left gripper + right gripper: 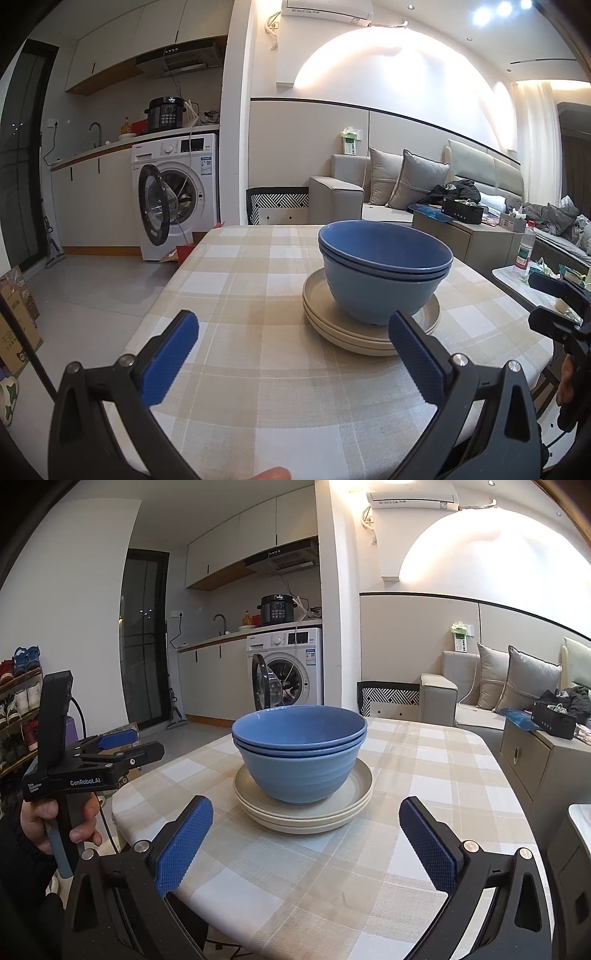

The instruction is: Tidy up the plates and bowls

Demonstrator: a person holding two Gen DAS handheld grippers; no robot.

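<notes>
Stacked blue bowls (300,753) on cream plates (303,812) sit at 12 o'clock beyond the spread, empty right claw (306,843); left claw (293,354) likewise spread, stack at 1 o'clock.

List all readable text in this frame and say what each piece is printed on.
"GenRobot.AI": side of the left claw body.
"Data Acquisition System": same body, small print, only roughly legible.
Pressure cooker, washing machine, air conditioner, water bottle: labels too small to read.

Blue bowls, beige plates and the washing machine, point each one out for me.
blue bowls (295,771), right wrist view, outer wall of the lowest bowl.
beige plates (360,781), right wrist view, right rim.
washing machine (201,206), left wrist view, white front panel.
</notes>
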